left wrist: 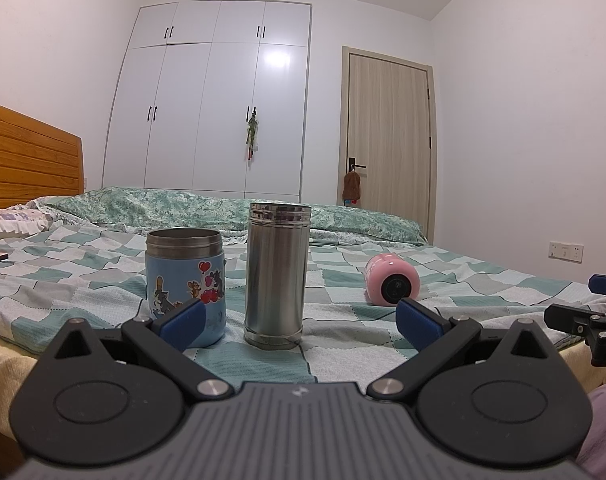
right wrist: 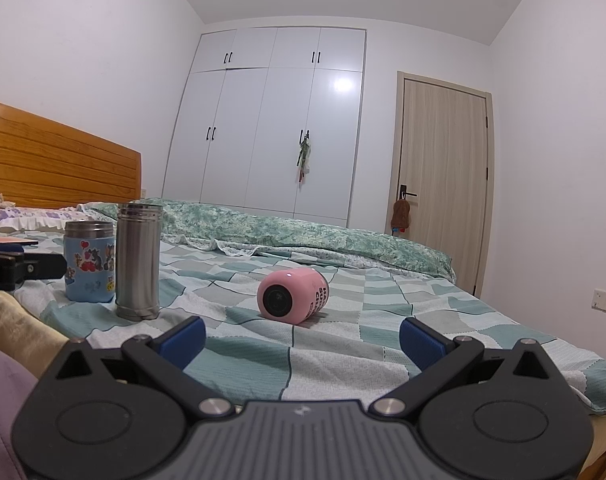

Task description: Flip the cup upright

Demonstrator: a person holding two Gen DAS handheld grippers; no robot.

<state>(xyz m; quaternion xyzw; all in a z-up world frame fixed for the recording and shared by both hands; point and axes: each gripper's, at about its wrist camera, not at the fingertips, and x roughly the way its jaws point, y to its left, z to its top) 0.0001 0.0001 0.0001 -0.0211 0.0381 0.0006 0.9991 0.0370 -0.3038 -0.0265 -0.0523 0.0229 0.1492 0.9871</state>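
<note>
A pink cup point(right wrist: 293, 296) lies on its side on the checked bedspread, its dark base facing me; it also shows in the left wrist view point(left wrist: 391, 284) at the right. My right gripper point(right wrist: 302, 342) is open and empty, a short way in front of the pink cup. My left gripper point(left wrist: 299, 322) is open and empty, just in front of a tall steel cup point(left wrist: 277, 272) that stands upright. A blue cartoon cup point(left wrist: 186, 276) stands upright to its left. Both upright cups show in the right wrist view, steel point(right wrist: 139, 268) and blue point(right wrist: 90, 262).
The bed point(right wrist: 383, 320) has a checked green-and-white cover and a folded green quilt point(right wrist: 303, 236) along its far side. A wooden headboard point(right wrist: 55, 160) is at the left. A white wardrobe point(right wrist: 275, 120) and a wooden door point(right wrist: 443, 184) stand behind.
</note>
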